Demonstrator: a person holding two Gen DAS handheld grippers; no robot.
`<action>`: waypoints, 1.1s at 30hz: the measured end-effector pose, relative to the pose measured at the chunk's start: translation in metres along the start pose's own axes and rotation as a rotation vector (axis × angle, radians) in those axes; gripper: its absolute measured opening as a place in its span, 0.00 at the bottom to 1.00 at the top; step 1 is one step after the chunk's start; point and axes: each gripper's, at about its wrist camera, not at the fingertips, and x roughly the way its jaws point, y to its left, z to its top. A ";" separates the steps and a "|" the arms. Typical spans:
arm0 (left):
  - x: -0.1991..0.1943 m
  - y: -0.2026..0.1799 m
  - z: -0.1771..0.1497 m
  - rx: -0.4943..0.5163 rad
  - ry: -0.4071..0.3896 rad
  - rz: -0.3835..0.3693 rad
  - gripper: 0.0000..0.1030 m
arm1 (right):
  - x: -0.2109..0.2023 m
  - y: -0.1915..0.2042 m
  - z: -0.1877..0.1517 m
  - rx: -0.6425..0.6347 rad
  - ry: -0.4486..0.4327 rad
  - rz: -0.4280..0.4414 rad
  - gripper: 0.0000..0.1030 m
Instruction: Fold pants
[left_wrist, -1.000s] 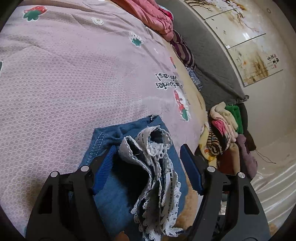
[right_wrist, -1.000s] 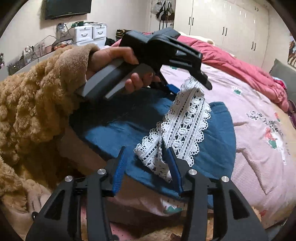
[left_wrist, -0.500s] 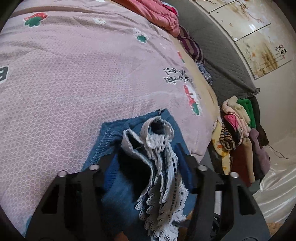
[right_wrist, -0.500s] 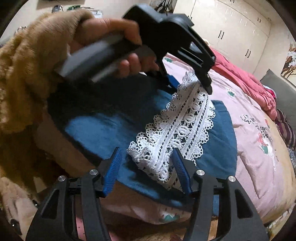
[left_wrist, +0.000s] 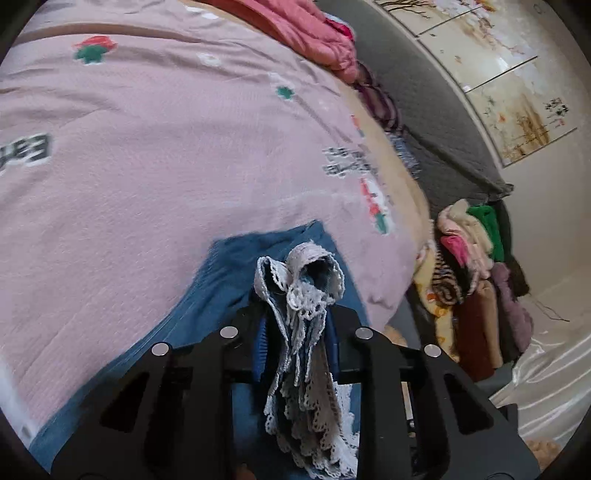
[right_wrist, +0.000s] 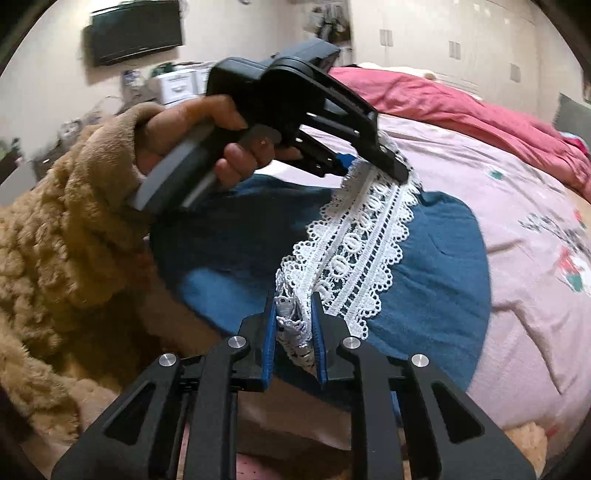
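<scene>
The blue pants (right_wrist: 436, 280) lie on the pink bedspread (left_wrist: 147, 166) at the bed's near edge; they also show in the left wrist view (left_wrist: 225, 269). A white lace hem (right_wrist: 354, 254) runs across them. My left gripper (left_wrist: 297, 332) is shut on one bunched end of the lace hem (left_wrist: 303, 291) and lifts it. In the right wrist view the left gripper (right_wrist: 380, 166) holds the far end of the lace. My right gripper (right_wrist: 293, 332) is shut on the near end of the lace.
A red quilt (right_wrist: 461, 107) lies across the far side of the bed. A pile of folded clothes (left_wrist: 476, 280) sits beside the bed by the grey headboard (left_wrist: 436, 122). A fluffy tan sleeve (right_wrist: 62, 243) covers the left arm. Drawers and a TV (right_wrist: 133, 31) stand by the wall.
Both grippers have closed on the lace hem, one at each end. The lace is now stretched between them and lifted a little off the blue fabric.
</scene>
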 end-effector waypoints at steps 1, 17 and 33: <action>-0.001 0.006 -0.004 -0.009 0.004 0.015 0.17 | 0.005 0.004 0.000 -0.020 0.007 0.018 0.16; -0.037 0.024 -0.012 -0.007 -0.129 0.128 0.32 | 0.011 -0.001 0.009 0.009 0.012 0.138 0.43; -0.014 -0.046 -0.063 0.178 -0.102 0.192 0.43 | 0.009 -0.098 -0.022 0.187 0.084 -0.141 0.44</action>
